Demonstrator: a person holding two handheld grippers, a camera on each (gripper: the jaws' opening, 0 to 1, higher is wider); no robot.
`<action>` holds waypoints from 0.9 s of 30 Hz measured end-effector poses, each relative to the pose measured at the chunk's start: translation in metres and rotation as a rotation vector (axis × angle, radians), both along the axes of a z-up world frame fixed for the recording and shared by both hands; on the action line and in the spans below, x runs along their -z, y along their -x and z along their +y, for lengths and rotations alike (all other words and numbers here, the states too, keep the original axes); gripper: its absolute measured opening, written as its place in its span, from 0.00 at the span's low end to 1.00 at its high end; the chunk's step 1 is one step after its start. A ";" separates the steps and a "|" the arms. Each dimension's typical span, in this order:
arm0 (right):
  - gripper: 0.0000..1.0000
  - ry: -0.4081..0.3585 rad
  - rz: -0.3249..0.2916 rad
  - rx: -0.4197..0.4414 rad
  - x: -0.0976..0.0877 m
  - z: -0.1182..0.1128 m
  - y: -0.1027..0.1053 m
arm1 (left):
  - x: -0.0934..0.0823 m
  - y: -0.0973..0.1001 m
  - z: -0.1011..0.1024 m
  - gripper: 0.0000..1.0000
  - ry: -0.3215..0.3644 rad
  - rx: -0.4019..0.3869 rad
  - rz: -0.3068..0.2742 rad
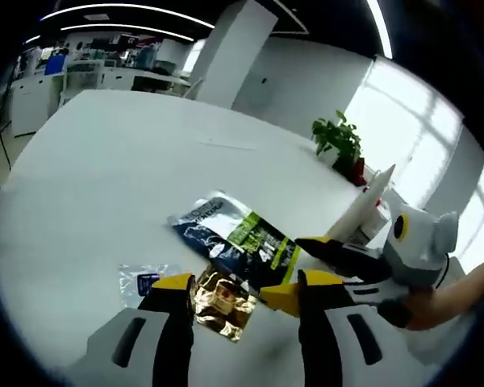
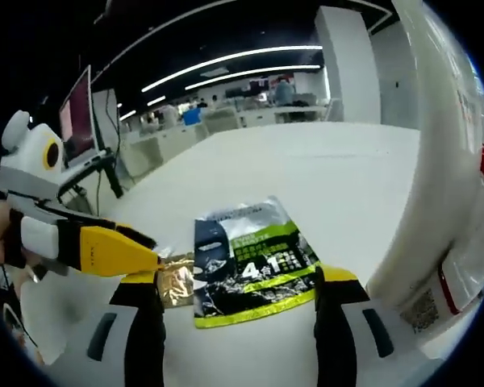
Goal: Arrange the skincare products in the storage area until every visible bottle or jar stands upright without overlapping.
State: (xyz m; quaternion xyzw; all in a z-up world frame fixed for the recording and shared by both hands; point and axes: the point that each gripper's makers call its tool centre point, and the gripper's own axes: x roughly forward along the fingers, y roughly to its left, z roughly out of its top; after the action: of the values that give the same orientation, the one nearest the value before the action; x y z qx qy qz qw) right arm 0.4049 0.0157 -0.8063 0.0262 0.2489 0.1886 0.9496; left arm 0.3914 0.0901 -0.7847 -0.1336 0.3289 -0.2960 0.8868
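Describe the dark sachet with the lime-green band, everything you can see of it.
The dark sachet is a flat, glossy, foil-like packet, navy with a white patch near one end and a lime-green band bearing a large "4.1" at the other. It lies flat on the white table, uncrumpled and seemingly sealed. A small gold sachet lies at its corner, edges meeting or slightly overlapping. In the right gripper view it lies between that gripper's jaws, ungripped.
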 end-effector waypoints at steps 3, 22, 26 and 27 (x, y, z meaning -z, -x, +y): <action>0.65 -0.004 -0.024 0.017 -0.003 -0.004 -0.004 | 0.004 -0.008 0.002 0.42 -0.004 -0.004 0.005; 0.01 0.271 -0.158 -0.091 -0.014 -0.016 -0.013 | 0.020 -0.037 0.003 0.29 0.012 0.009 0.044; 0.01 0.320 -0.141 -0.085 -0.008 -0.023 -0.014 | 0.023 -0.038 0.005 0.28 0.004 0.005 0.049; 0.01 0.339 -0.132 -0.081 -0.006 -0.027 -0.015 | 0.024 -0.039 0.006 0.28 0.001 0.003 0.053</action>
State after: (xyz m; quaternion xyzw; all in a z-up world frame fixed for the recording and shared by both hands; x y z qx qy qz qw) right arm 0.4195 -0.0110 -0.8002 -0.1566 0.2149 0.1834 0.9464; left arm 0.4301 0.0958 -0.8086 -0.1411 0.3523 -0.2939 0.8772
